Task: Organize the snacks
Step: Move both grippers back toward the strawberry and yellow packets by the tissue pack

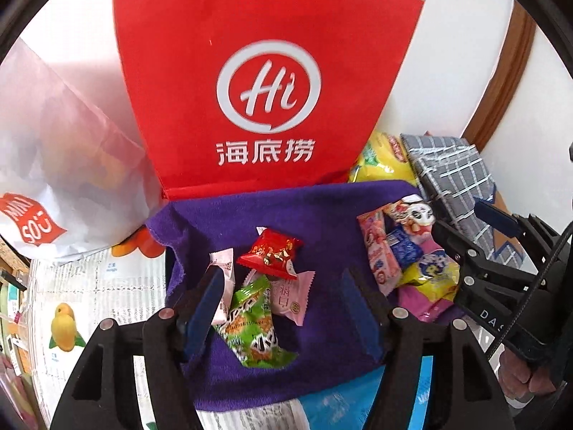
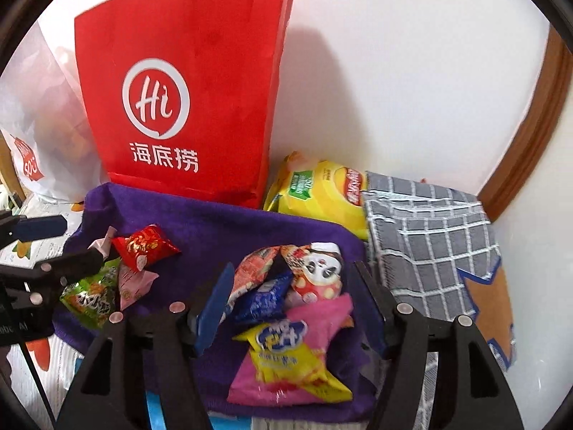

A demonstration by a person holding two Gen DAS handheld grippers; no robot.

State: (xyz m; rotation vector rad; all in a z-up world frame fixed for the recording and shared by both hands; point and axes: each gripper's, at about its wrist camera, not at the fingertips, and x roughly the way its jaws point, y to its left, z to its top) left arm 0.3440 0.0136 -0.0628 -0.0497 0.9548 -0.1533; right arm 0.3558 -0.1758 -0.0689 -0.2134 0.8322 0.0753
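Both grippers hang over two little heaps of snacks on a purple towel, jaws apart and empty.

On my left gripper (image 1: 283, 297) the jaws stand about half open, straddling the green packet (image 1: 250, 326), the red packet (image 1: 270, 254) and the pale pink packets (image 1: 292, 295) without pressing on any of them. My right gripper (image 2: 293, 308) is open about as far, its jaws flanking the second heap: the panda packet (image 2: 318, 272), the blue packet (image 2: 263, 299) and the yellow packet (image 2: 286, 358) on a pink wrapper (image 2: 322, 322), none of them gripped. Both heaps lie on the purple towel (image 1: 322, 215), well apart. Behind it a red paper bag (image 1: 265, 71) stands upright, with a yellow crisp bag (image 2: 318, 193) and a grey checked cloth (image 2: 429, 236) to its right and a white plastic bag (image 1: 64, 150) to its left.
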